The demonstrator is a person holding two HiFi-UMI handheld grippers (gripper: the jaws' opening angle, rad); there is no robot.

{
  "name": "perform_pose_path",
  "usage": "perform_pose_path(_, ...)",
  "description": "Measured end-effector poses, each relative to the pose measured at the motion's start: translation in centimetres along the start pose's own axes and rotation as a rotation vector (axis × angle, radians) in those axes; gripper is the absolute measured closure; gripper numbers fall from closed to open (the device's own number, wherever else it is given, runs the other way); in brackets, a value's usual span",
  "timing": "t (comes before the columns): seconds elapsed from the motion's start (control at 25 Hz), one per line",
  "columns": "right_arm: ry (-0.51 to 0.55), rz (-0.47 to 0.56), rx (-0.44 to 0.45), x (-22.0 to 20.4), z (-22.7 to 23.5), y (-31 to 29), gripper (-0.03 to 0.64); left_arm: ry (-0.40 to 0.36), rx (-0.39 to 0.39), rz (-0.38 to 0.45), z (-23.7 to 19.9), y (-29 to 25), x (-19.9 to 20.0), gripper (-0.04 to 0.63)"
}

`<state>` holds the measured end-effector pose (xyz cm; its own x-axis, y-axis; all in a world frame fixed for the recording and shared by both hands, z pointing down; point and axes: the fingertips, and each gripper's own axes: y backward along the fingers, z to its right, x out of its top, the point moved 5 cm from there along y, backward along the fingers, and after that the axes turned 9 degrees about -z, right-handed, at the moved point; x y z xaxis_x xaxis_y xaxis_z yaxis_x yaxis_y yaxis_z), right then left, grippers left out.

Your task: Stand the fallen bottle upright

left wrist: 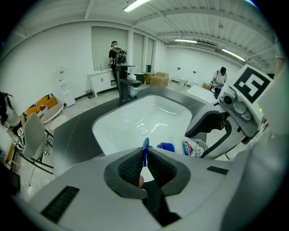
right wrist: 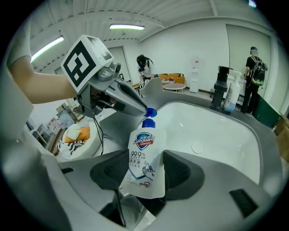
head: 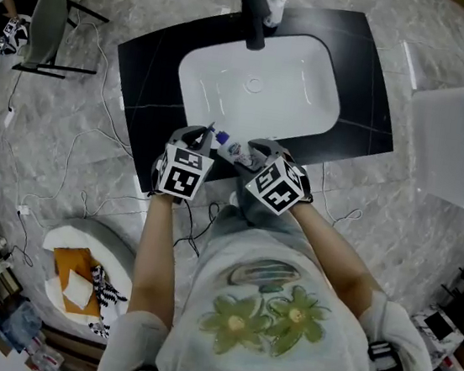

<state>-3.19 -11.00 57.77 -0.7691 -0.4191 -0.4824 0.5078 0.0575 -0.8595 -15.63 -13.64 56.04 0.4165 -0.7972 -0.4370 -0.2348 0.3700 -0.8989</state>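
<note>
- Two grippers meet at the front edge of one black counter (head: 146, 67): the left gripper (left wrist: 145, 155) and the right gripper (right wrist: 145, 169), with their tips close together
- One bottle (right wrist: 145, 149), white with a printed label, sits between the right gripper's jaws; both pads press its sides, so these jaws stand fairly wide, clamped on it
- The bottle runs lengthwise along the right gripper's jaws, base toward that gripper's camera and cap away from it; whether it touches the counter I cannot tell
- One blue pump head (right wrist: 150, 113) tops the bottle; its thin spout is pinched between the left gripper's pads, whose jaws are nearly together
- One white basin (head: 261, 91) lies just beyond both pairs of jaws
- One black faucet (head: 254, 14) stands at the basin's far side from the grippers, with one second pump bottle (head: 275, 4) just beside it
- Two people stand far beyond the left gripper: one person (left wrist: 116, 54) past the faucet, another person (left wrist: 220, 77) off to the right of its jaws
</note>
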Motion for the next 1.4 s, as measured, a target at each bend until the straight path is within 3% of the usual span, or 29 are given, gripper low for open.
perform_pose_path(0.28, 0.021, 0.054, -0.024, 0.2, -0.1, 0.6, 0.365, -0.054, 0.079, 0.008, 0.8, 1.9, 0.9, 0.557)
perform_pose_path(0.84, 0.028, 0.149, -0.074, 0.1, -0.7, 2.1, 0.374, -0.254, 0.229, 0.025, 3.6, 5.4, 2.8, 0.557)
perform_pose_path(1.4, -0.022, 0.188, -0.132, -1.6, -1.4, 3.4, 0.387, -0.363, 0.237, 0.054, 7.2, 7.2, 3.5, 0.546)
